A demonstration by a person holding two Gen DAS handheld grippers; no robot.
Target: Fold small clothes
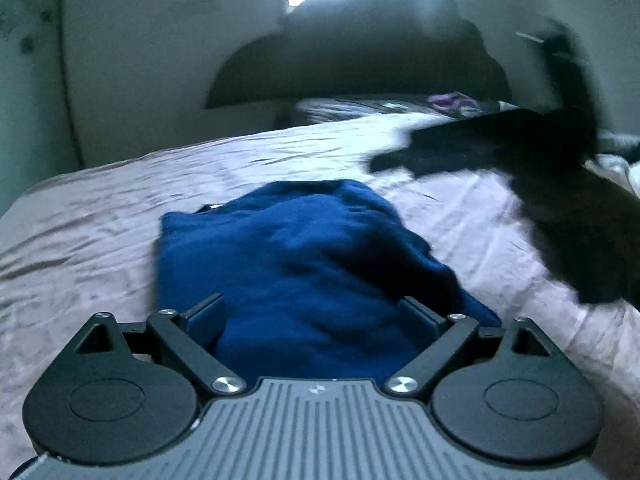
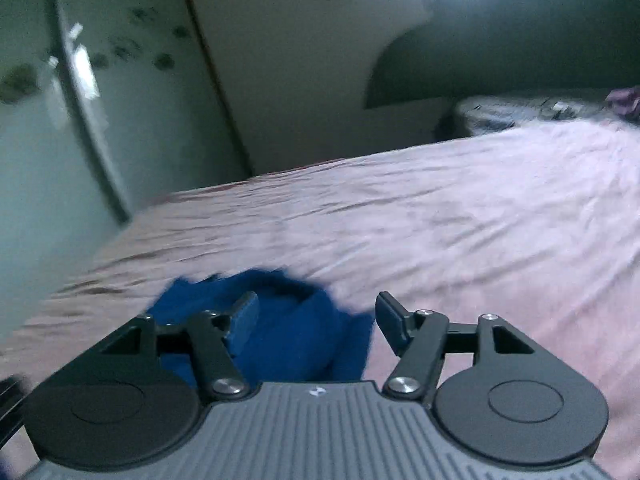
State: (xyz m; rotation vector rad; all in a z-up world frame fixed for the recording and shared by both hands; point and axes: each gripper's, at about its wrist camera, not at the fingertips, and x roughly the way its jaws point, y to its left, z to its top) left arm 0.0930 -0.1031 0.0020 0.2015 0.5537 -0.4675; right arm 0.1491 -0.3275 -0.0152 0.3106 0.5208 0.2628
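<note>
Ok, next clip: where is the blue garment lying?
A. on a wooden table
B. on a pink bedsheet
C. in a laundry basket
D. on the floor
B: the blue garment is spread on the wrinkled pink bedsheet, seen in both wrist views, with no table or basket under it.

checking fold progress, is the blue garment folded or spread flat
Folded, though loosely: the blue garment sits in a compact, bunched, layered heap on the pink bedsheet, not laid out flat.
</note>
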